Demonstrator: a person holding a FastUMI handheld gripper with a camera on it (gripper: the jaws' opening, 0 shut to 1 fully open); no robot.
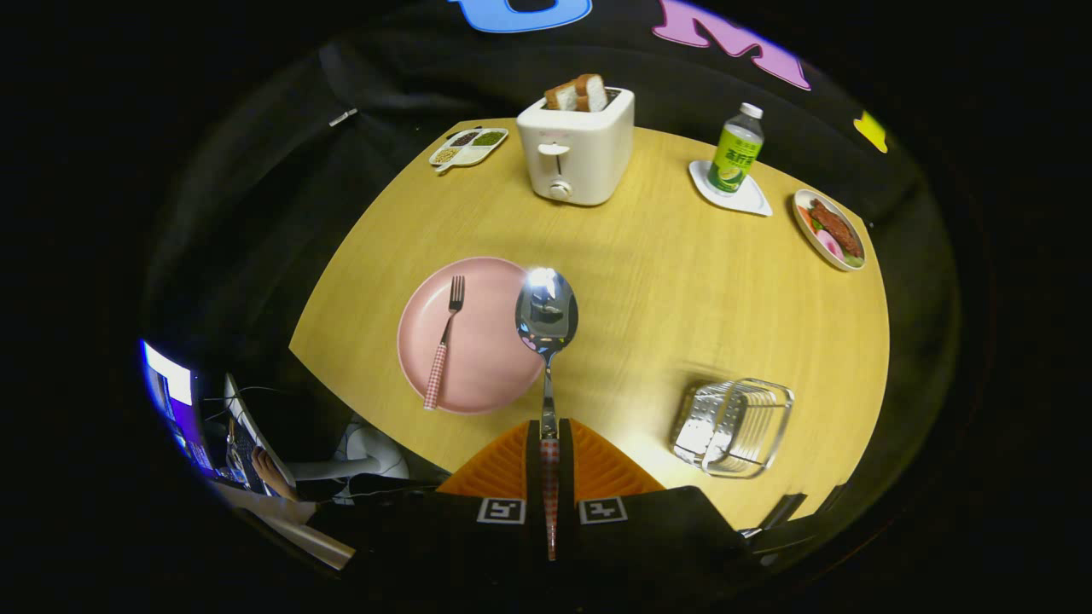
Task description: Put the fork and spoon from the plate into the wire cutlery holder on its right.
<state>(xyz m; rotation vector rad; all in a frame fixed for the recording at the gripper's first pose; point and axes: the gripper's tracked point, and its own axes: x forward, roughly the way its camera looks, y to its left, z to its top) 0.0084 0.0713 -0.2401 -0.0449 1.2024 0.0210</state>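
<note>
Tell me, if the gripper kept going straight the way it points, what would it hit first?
The gripper, shut on the spoon, seems raised above the table. Straight ahead stands the toaster, probably the first thing met, though depth and height are hard to judge.

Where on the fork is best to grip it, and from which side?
Probably the fork's checked handle, from above, fingers across it: it lies flat on the pink plate, tines pointing away. The gripper is now shut on the spoon.

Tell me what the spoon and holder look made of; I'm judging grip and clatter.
Spoon: polished metal, probably steel; its bowl mirrors the lights. The handle, clamped in the gripper, looks checked, maybe plastic. Holder: shiny metal wire and perforated sheet, see-through between bars.
</note>
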